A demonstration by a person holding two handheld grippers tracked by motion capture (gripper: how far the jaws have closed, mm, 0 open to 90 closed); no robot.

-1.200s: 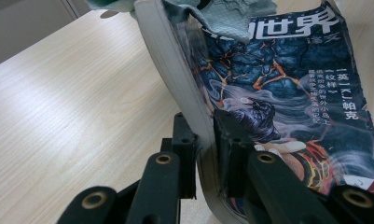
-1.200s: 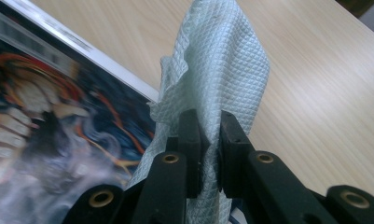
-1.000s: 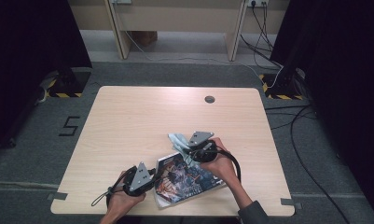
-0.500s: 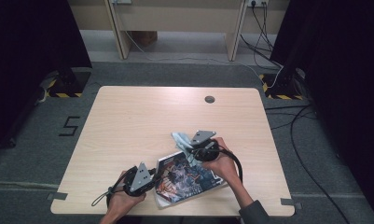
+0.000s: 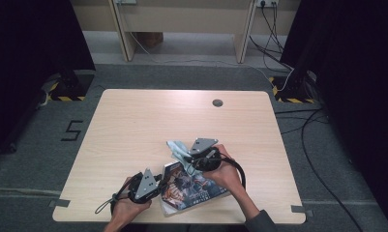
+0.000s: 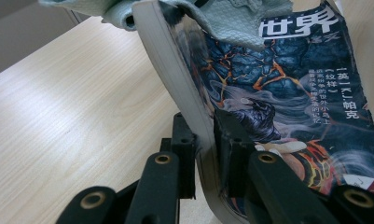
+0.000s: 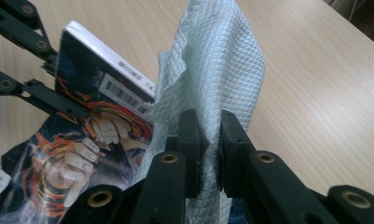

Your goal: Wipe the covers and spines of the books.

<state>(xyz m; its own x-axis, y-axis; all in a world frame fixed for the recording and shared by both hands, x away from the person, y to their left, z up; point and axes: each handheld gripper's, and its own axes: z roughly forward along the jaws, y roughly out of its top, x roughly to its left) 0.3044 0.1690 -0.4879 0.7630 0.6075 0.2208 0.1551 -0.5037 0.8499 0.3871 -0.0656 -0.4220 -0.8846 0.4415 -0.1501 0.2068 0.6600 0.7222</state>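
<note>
A paperback book (image 5: 196,191) with a dark, fiery cover lies near the table's front edge. My left gripper (image 5: 161,182) is shut on its left edge. In the left gripper view the jaws (image 6: 205,140) pinch the book (image 6: 287,102) by its page block, lifting that side. A pale blue-green cloth (image 5: 178,149) hangs at the book's far corner, with my right gripper (image 5: 190,158) shut on it. In the right gripper view the pads (image 7: 210,128) clamp the waffle-textured cloth (image 7: 222,60) upright above the book (image 7: 96,126). The cloth (image 6: 231,18) drapes over the book's top end.
The light wooden table (image 5: 133,125) has a round cable hole (image 5: 217,102) at the back. Its front edge runs just below the hands. A "5" mark (image 5: 74,130) is on the floor at the left, and cables (image 5: 307,121) lie on the floor at the right.
</note>
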